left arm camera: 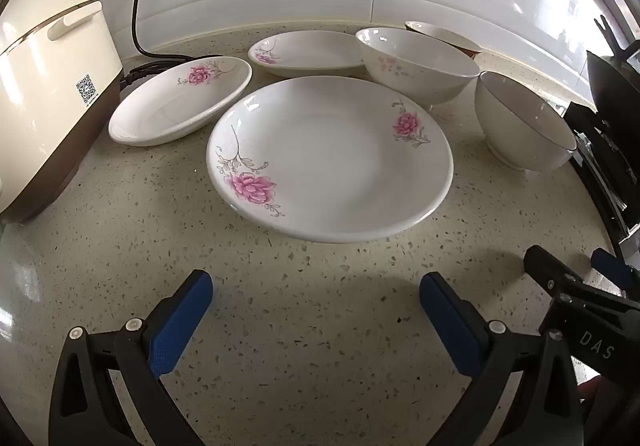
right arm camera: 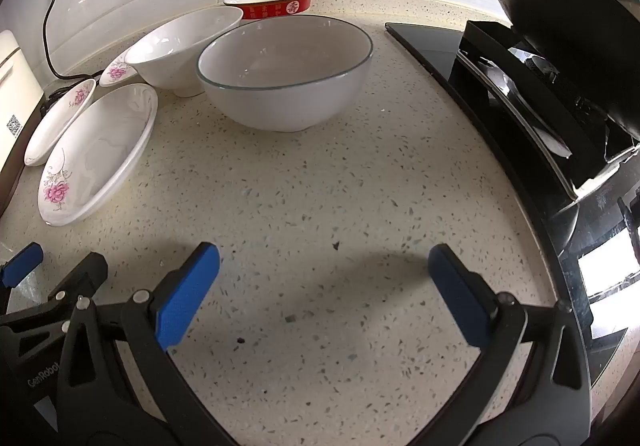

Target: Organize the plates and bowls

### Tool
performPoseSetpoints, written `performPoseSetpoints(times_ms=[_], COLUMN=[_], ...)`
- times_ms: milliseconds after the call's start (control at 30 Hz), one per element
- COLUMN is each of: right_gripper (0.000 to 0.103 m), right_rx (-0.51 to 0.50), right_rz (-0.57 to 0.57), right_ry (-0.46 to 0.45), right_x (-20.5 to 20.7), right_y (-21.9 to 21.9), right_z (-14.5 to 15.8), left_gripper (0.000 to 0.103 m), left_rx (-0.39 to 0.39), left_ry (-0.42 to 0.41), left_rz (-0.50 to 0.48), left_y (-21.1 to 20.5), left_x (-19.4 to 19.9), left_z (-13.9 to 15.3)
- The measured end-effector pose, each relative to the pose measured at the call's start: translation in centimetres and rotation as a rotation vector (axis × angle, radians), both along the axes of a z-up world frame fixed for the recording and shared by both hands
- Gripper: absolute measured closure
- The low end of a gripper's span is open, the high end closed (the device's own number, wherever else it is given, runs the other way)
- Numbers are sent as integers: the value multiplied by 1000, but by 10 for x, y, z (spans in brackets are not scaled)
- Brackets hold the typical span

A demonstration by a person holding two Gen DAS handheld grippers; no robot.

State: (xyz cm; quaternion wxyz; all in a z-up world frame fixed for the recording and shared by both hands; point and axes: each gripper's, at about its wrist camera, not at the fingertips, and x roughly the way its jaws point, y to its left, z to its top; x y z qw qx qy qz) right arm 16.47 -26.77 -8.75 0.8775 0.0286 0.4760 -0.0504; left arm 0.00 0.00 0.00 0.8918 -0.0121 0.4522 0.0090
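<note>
Crockery crowds the back of a speckled stone countertop [left arm camera: 280,306]: three flowered plates and three bowls, none yet stacked. The largest plate [left arm camera: 332,158] sits nearest the front, directly ahead of the left gripper [left arm camera: 316,306], whose blue-padded jaws stand wide apart and hold nothing. A second plate [left arm camera: 180,102] lies toward the left edge beside a cream rice cooker [left arm camera: 52,86], and a third plate [left arm camera: 308,50] rests near the tiled back wall. On the right side, a white bowl with a dark rim line [right arm camera: 284,82] stands ahead of the right gripper [right arm camera: 324,290], likewise spread wide and empty; a flared white bowl [right arm camera: 184,46] sits just beside it, and a red-banded bowl [right arm camera: 272,2] sits close to the back edge. A black hob [right arm camera: 500,86] and wok [right arm camera: 568,26] border the right edge.

The pieces look like glazed ceramic: stiff, moderately heavy, slick under the pads and liable to chip if knocked together. The best hold is probably across the rim, one pad inside and one outside, on the side nearest the gripper, with each piece kept level and set down softly when stacking.
</note>
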Motion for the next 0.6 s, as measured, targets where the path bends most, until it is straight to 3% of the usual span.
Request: performPoseSetpoints(times_ms=[600], right_gripper=[0], right_rx=[-3], right_rz=[-3], right_ry=[0], right_x=[0], right_y=[0], right_z=[0], left_gripper=[0], left_rx=[0], left_ry=[-1], left_rz=[0], left_y=[0], left_x=[0], left_z=[0])
